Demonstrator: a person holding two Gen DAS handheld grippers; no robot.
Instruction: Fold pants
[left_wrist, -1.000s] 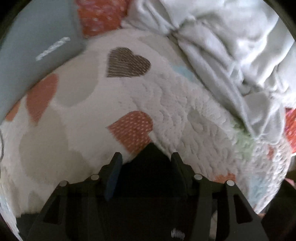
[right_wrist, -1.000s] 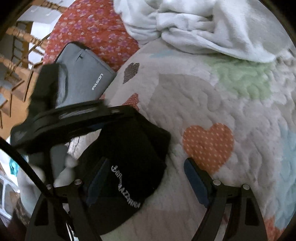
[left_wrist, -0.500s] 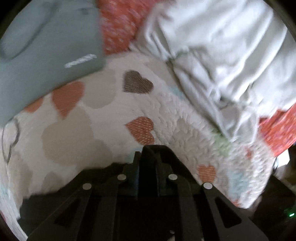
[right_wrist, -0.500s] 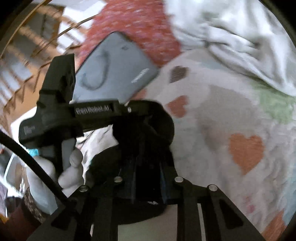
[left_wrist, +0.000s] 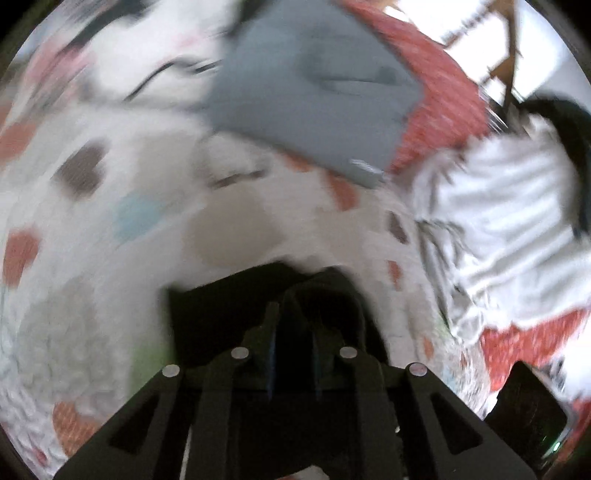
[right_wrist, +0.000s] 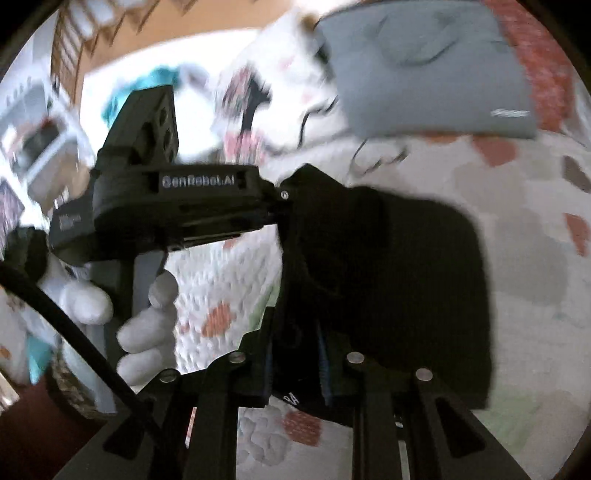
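The black pants (right_wrist: 406, 280) hang lifted above the white heart-print quilt (right_wrist: 517, 206), held by both grippers. My right gripper (right_wrist: 295, 365) is shut on the pants' near edge. My left gripper (left_wrist: 293, 332) is shut on black pants fabric (left_wrist: 221, 306) too. In the right wrist view the left gripper's body (right_wrist: 177, 206) shows at the left, its tips buried in the cloth, with a white-gloved hand on its handle. Both views are motion-blurred.
A grey zip bag (left_wrist: 314, 96) lies at the quilt's far side, also in the right wrist view (right_wrist: 424, 74). A crumpled white-grey blanket (left_wrist: 498, 221) lies at the right on a red floral sheet (left_wrist: 443, 99). A black device (left_wrist: 524, 406) sits at the lower right.
Both grippers went from open to shut on the black pants and lifted them off the quilt. Both views have swung round, so the grey bag now sits at the top.
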